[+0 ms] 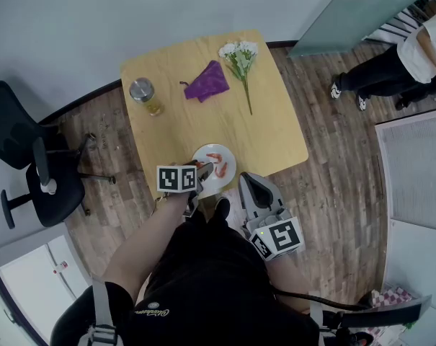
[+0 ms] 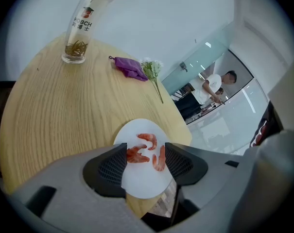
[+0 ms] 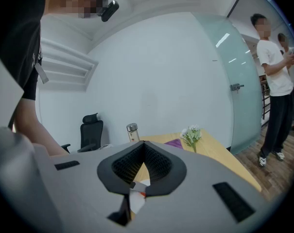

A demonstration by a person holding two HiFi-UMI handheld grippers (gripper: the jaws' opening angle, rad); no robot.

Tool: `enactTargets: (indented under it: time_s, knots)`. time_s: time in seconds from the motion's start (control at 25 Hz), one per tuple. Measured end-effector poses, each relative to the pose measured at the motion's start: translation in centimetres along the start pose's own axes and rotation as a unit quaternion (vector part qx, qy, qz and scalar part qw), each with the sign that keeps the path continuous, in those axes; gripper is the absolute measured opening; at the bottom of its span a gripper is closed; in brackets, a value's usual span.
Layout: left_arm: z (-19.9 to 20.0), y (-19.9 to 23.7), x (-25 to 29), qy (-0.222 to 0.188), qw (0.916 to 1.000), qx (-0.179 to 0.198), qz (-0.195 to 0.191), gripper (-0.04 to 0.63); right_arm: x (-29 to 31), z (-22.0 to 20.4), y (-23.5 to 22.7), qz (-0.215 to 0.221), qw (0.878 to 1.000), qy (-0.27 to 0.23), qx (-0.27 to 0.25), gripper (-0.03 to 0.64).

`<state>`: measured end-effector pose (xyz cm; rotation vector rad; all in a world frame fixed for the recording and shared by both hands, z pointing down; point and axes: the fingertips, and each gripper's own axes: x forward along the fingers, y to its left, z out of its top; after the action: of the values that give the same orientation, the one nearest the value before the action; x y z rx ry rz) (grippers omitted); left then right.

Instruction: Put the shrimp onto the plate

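Note:
A white plate (image 1: 230, 162) lies near the front edge of the wooden table (image 1: 268, 132), with three orange shrimps (image 1: 219, 166) on it. My left gripper (image 1: 200, 174) is at the plate's left side. In the left gripper view that gripper (image 2: 146, 160) stands open just over the plate (image 2: 144, 181). The shrimps (image 2: 147, 140) lie between and just beyond its tips, and the left one (image 2: 136, 155) is close against the left pad. My right gripper (image 1: 246, 181) hangs off the table's front edge, right of the plate. Its tips meet (image 3: 144, 144), with nothing between them.
At the back of the table stand a clear bottle (image 1: 143, 94), a purple cloth (image 1: 207, 83) and white flowers (image 1: 239, 55). A black office chair (image 1: 30, 157) is on the left. A person (image 1: 398, 63) stands at the right by a glass door.

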<state>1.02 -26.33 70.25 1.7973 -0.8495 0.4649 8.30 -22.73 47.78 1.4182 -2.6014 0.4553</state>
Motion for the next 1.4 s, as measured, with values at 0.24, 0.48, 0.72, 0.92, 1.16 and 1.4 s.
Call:
enactTargets:
  time_s: [0.24,0.48,0.72,0.92,1.16,1.4]
  knots:
    - [0.2,-0.3,0.1,-0.007,0.9995,0.030,0.008,0.279,-0.2,0.0,0.1,-0.001,1.000,-0.001,0.000,0.002]
    - [-0.2,-1.1,0.7,-0.003,0.9964,0.083,0.015,0.329,-0.4,-0.1,-0.1,-0.002,1.000,0.000,0.001,0.002]
    - [-0.5,-1.2,0.9,-0.005,0.9922,0.122,0.025,0.353,-0.4,-0.2,-0.1,-0.002,1.000,0.000,0.001,0.002]
    - [-0.3,-1.2,0.9,-0.007,0.9864,0.160,0.037,0.370,-0.4,-0.1,-0.1,-0.002,1.000,0.000,0.001,0.002]
    - [0.6,-2.0,-0.7,-0.035,0.9816,0.184,0.035,0.370,-0.3,-0.2,-0.2,0.000,1.000,-0.001,0.003,0.002]
    - [2.4,-3.7,-3.3,-0.076,0.9759,0.202,0.032,0.368,-0.1,0.6,0.1,0.006,1.000,-0.007,-0.004,0.002]
